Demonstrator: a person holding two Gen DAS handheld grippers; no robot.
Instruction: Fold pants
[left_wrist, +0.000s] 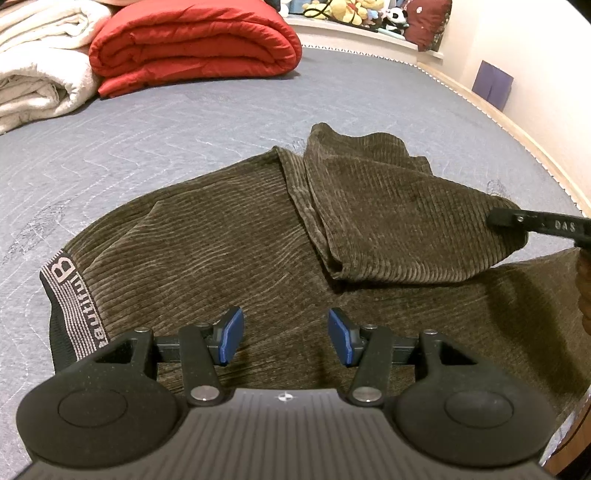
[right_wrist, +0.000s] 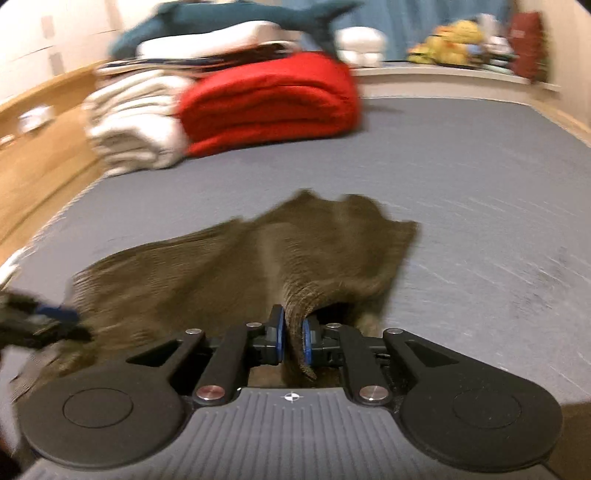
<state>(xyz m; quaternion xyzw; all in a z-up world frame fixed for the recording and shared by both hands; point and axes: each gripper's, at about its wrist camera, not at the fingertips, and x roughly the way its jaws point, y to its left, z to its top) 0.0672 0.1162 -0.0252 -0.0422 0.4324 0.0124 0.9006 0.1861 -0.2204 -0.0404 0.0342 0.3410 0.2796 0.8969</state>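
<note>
Brown corduroy pants (left_wrist: 229, 240) lie on the grey bed cover (left_wrist: 184, 122), with a black-and-white lettered waistband (left_wrist: 74, 306) at the left. My left gripper (left_wrist: 286, 338) is open and empty, hovering just above the pants near the waist. My right gripper (right_wrist: 291, 339) is shut on a fold of the pants (right_wrist: 295, 266) and holds it lifted. In the left wrist view the right gripper (left_wrist: 506, 218) enters from the right, gripping the raised leg part. The right wrist view is motion-blurred, and the left gripper (right_wrist: 55, 314) shows at its left edge.
A folded red quilt (left_wrist: 195, 40) and folded white blankets (left_wrist: 37, 59) lie at the far end of the bed. Stuffed toys (left_wrist: 354, 11) sit on a shelf behind. The bed's wooden edge (left_wrist: 517, 133) and wall run along the right; a wooden side (right_wrist: 40, 155) is at the left.
</note>
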